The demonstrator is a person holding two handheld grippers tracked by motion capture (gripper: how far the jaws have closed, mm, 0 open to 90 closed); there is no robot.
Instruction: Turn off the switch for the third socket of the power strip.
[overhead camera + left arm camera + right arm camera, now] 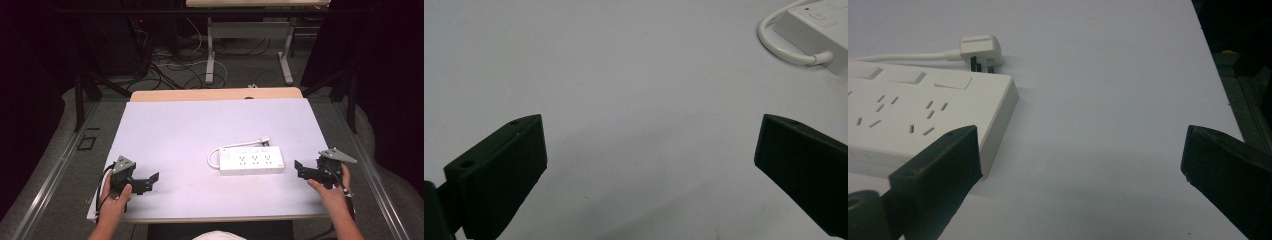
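power strip near surface's right edge — rigid, light, slick | grab its short end | my right gripper and left gripper both gape empty

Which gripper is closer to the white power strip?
The right gripper. It sits just off the right end of the power strip, jaws open. The left gripper is farther away, toward the table's near left corner, also open.
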